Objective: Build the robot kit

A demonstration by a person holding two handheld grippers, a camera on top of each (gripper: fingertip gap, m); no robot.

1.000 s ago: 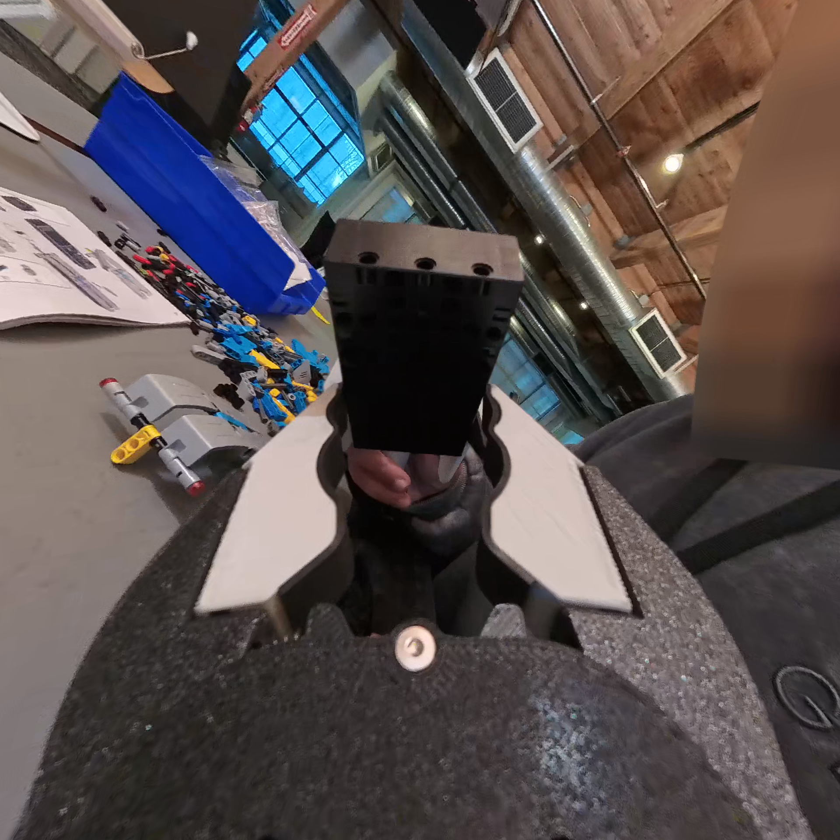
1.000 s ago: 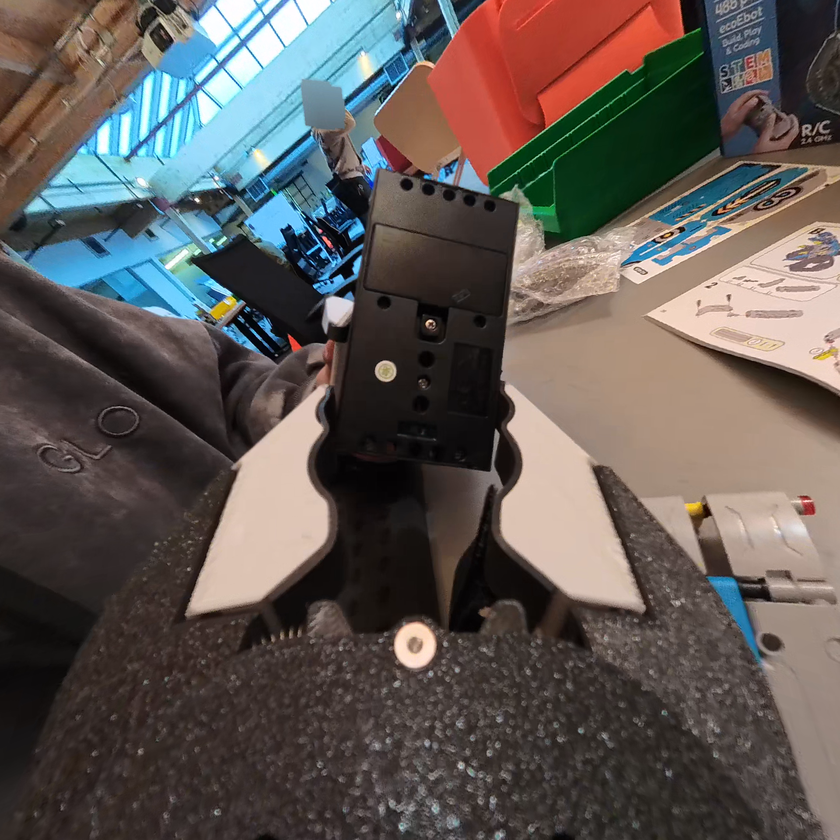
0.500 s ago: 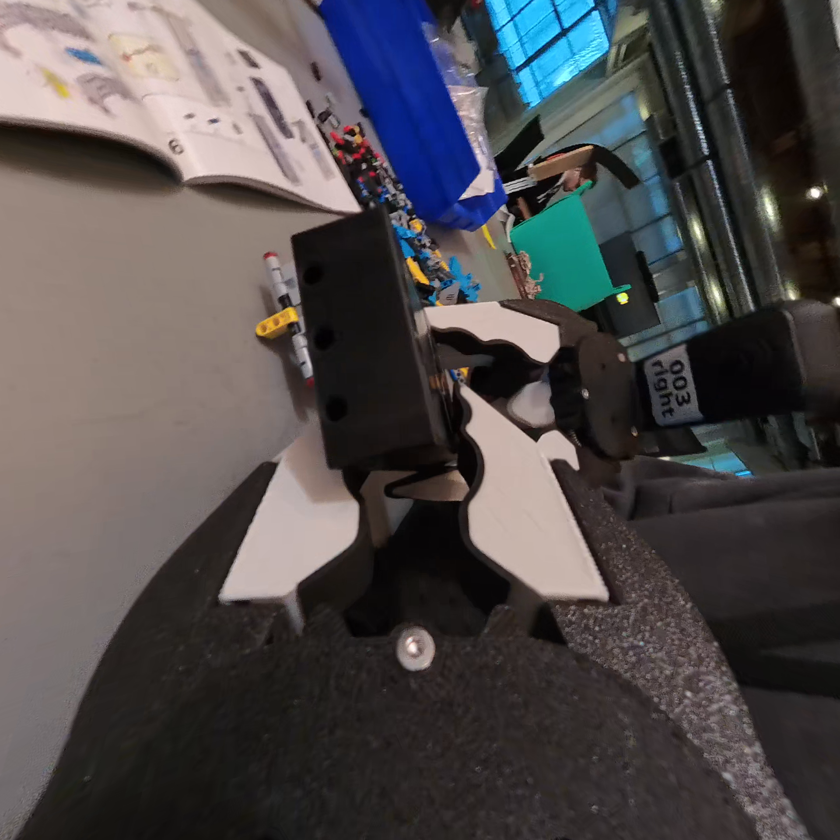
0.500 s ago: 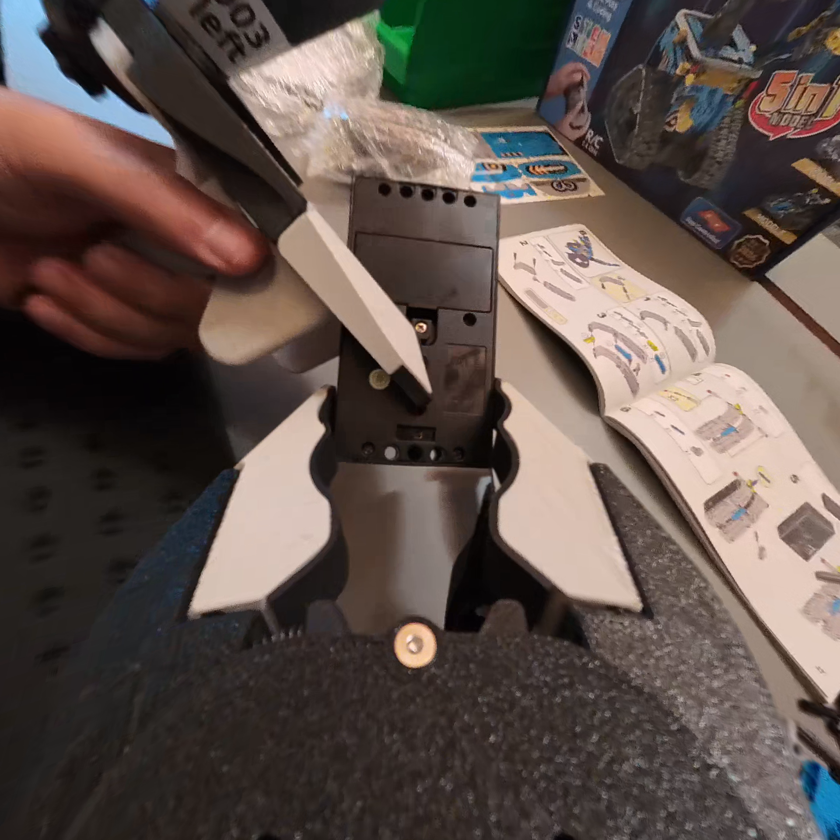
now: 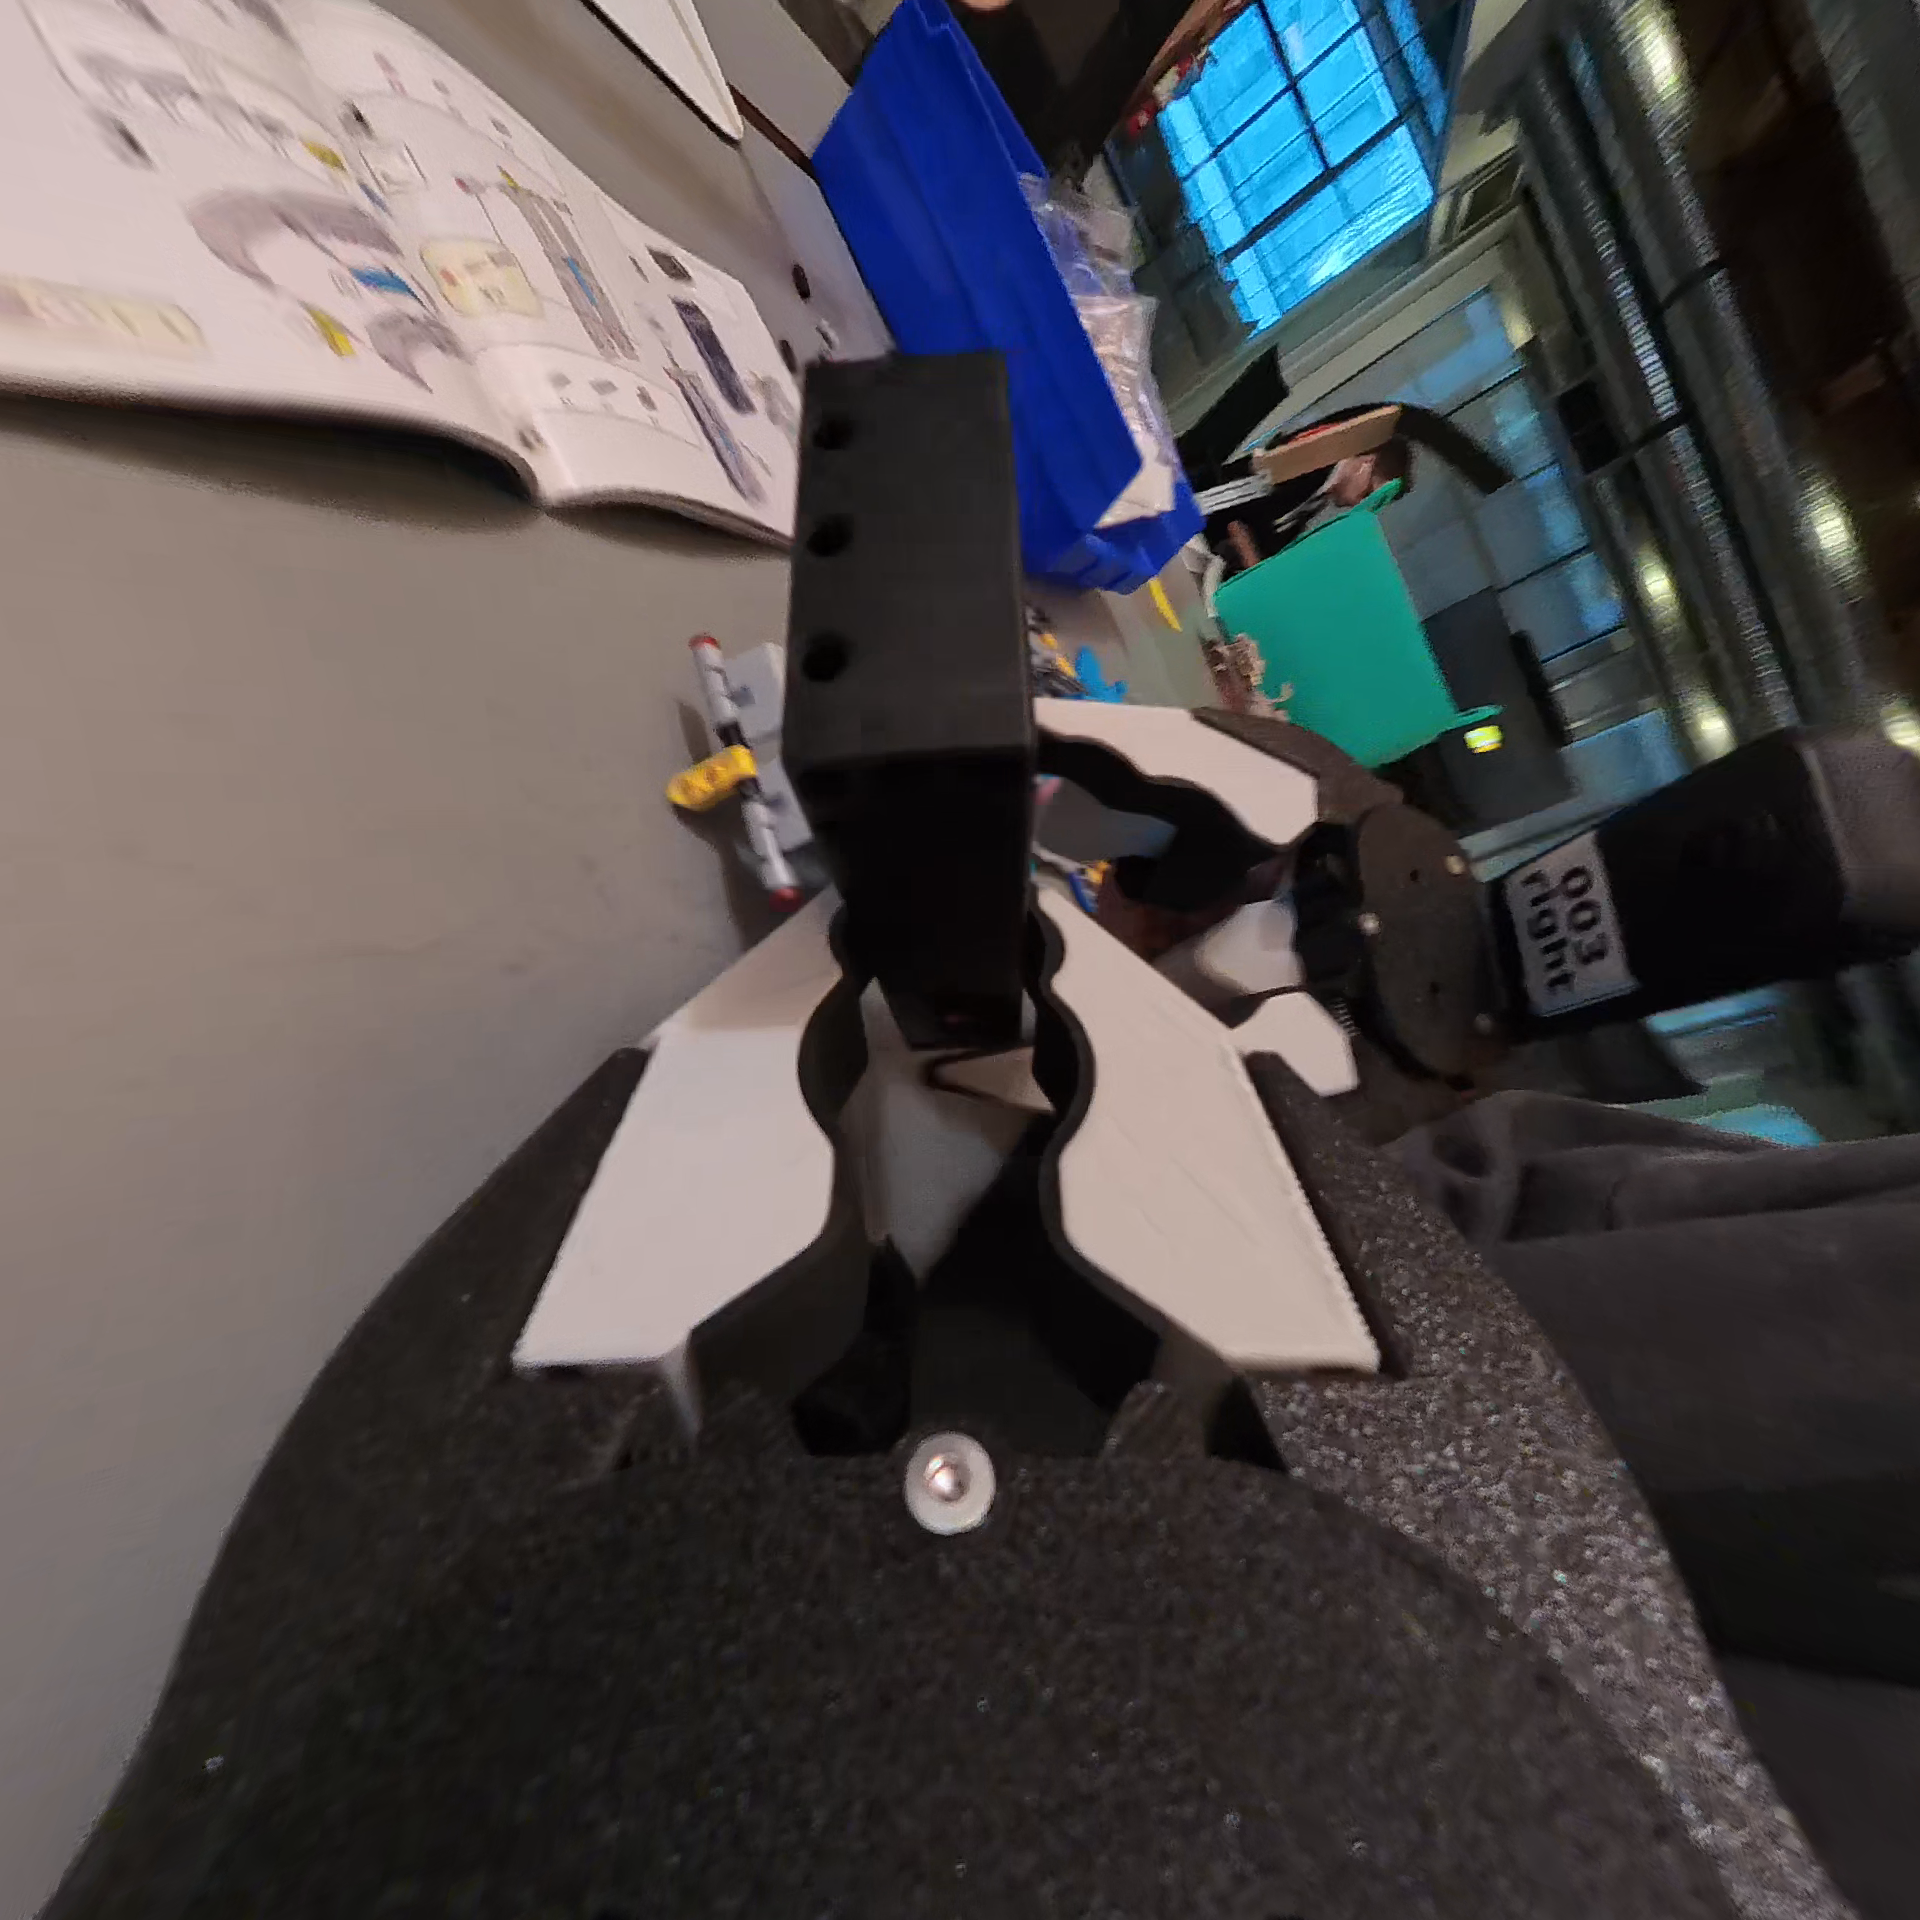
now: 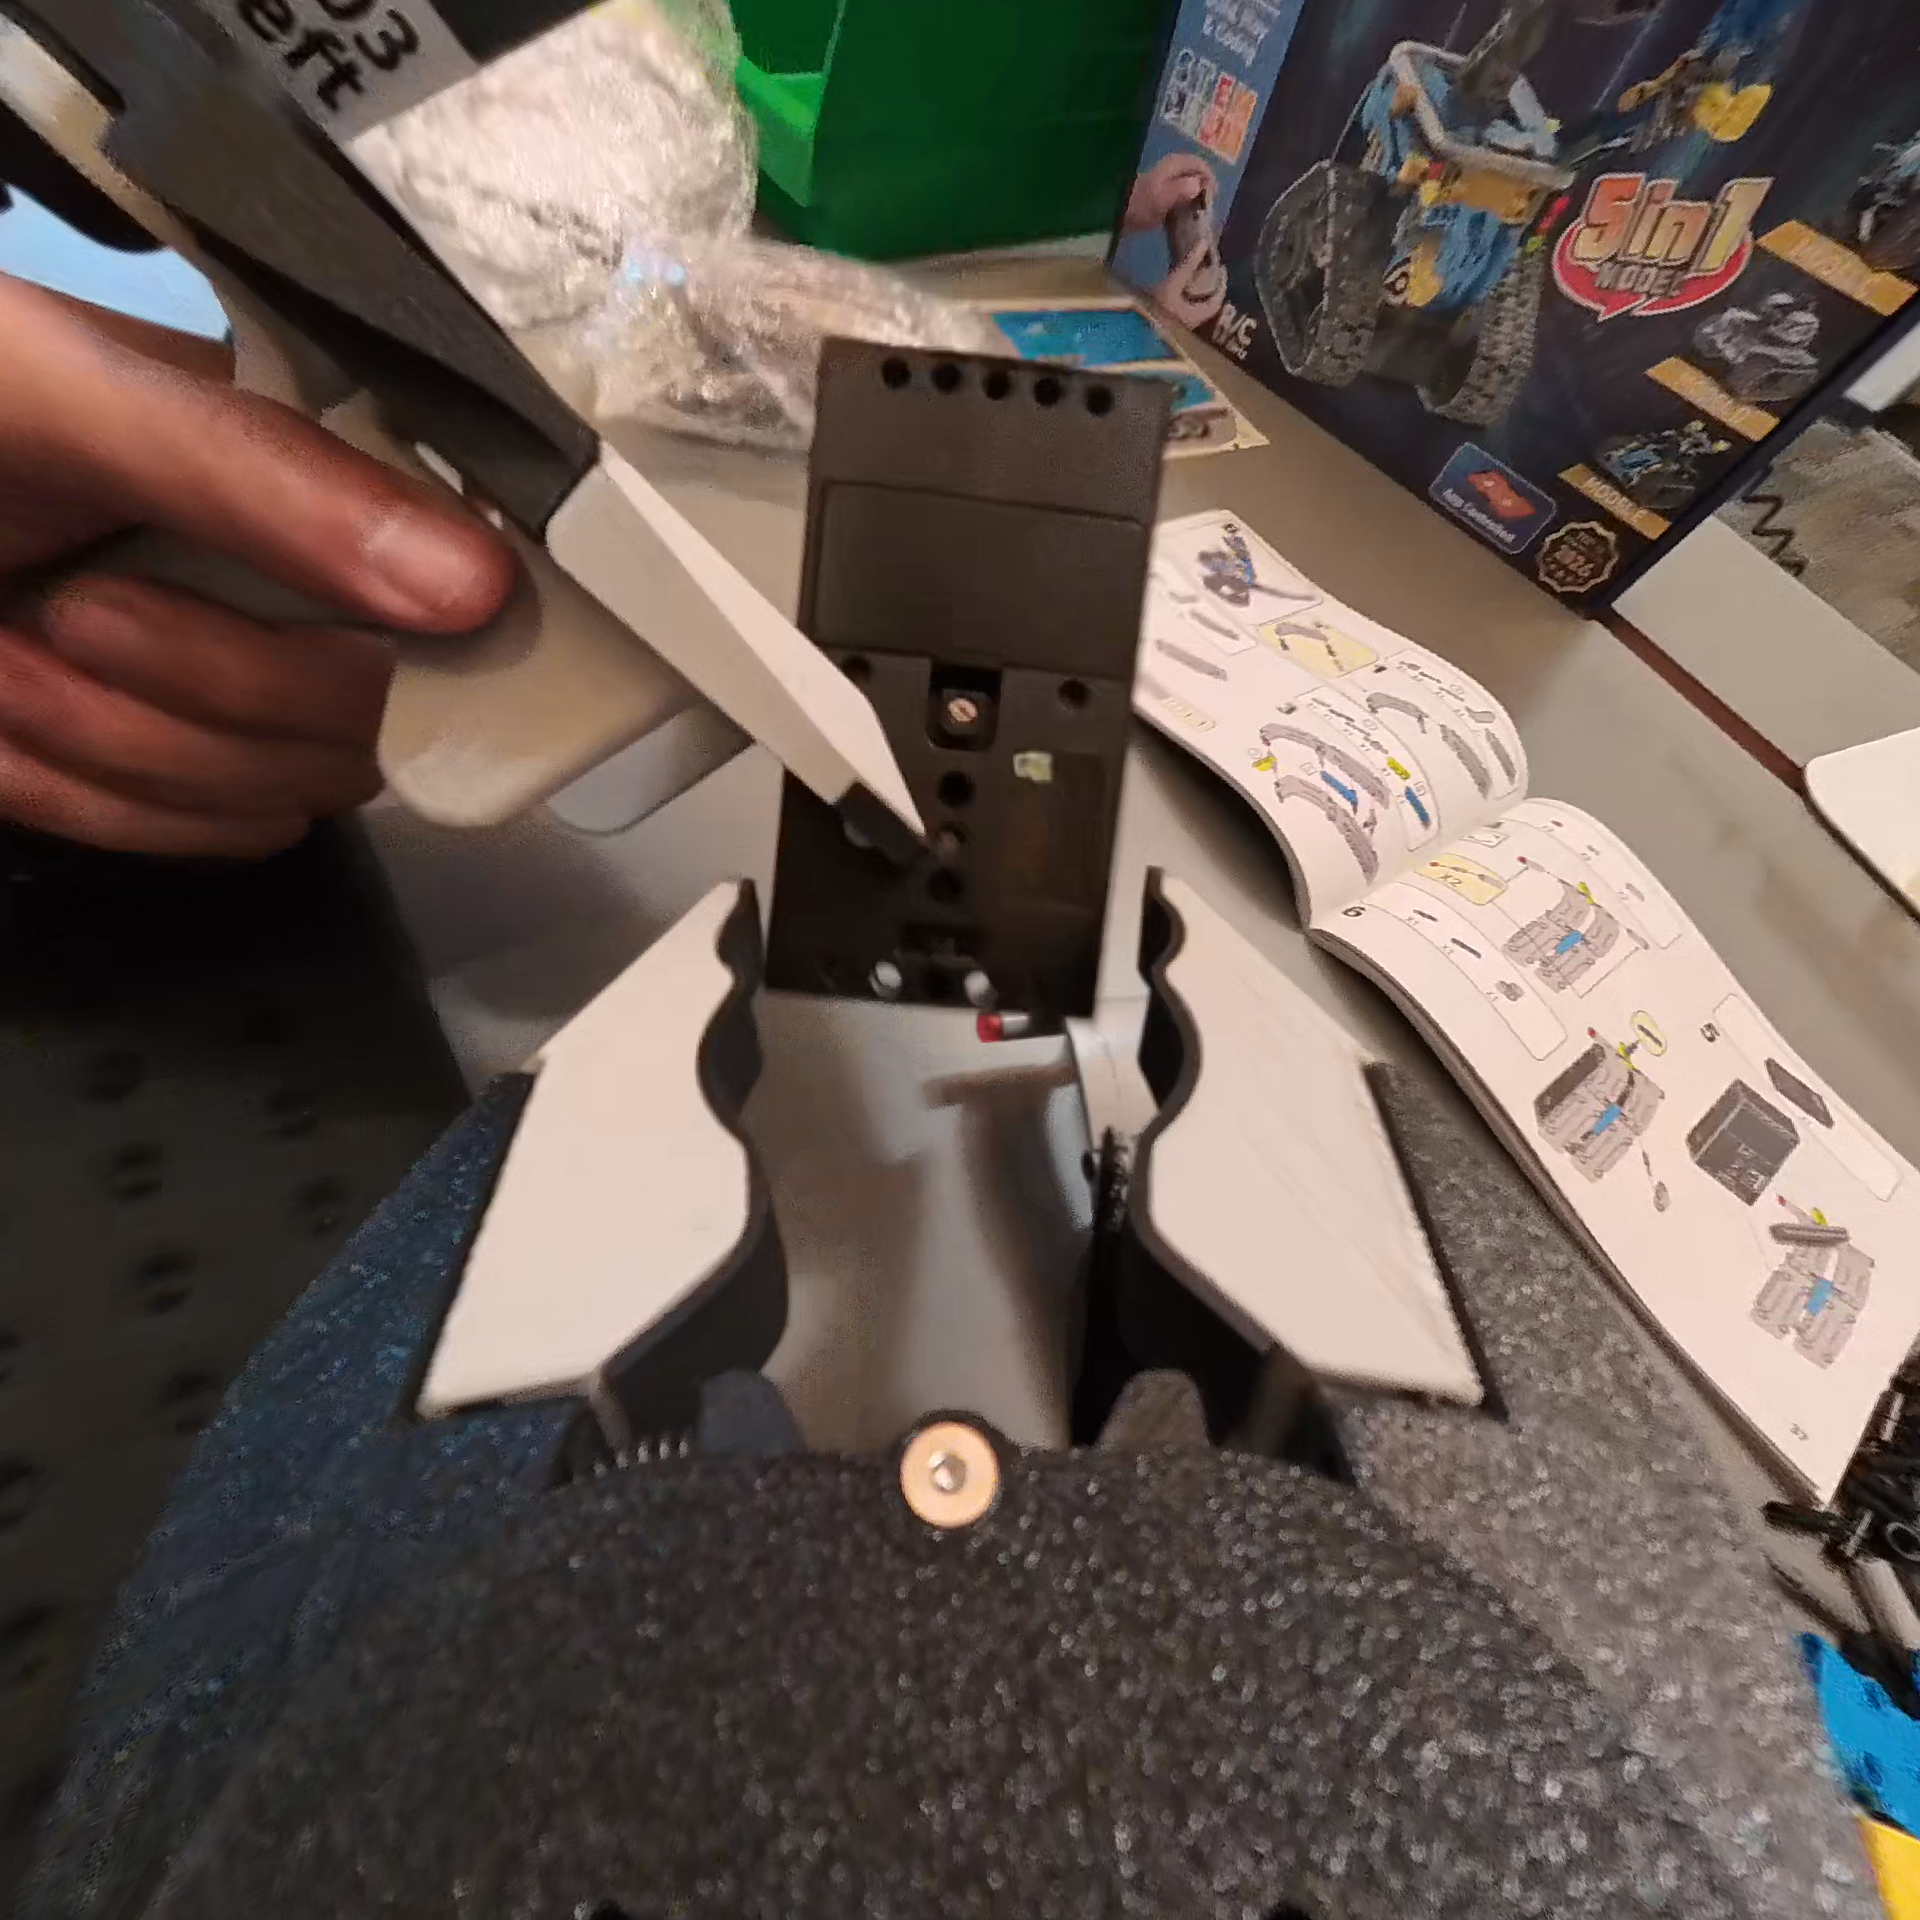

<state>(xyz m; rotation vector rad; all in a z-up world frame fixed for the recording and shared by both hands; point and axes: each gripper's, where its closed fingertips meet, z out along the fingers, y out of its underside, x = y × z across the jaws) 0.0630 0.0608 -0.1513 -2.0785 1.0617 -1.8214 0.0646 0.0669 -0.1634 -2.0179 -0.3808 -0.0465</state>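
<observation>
Now left claw [image 5: 935, 997] pinches black box [image 5: 904, 623]; right claw [image 6: 951, 914] released.

This looks like a workshop or maker space in a converted industrial building. Beyond the left tongs, tall gridded windows [image 5: 1299, 145] and ribbed metal ducting [image 5: 1683, 343] rise behind a grey worktable [image 5: 312, 831]. Storage bins sit on it: a blue bin [image 5: 966, 260] ahead of the left tongs, a green bin [image 6: 935, 135] ahead of the right. An open instruction booklet [image 6: 1507, 935] and a building-kit box [image 6: 1558, 208] lie to the right of the right tongs.
</observation>
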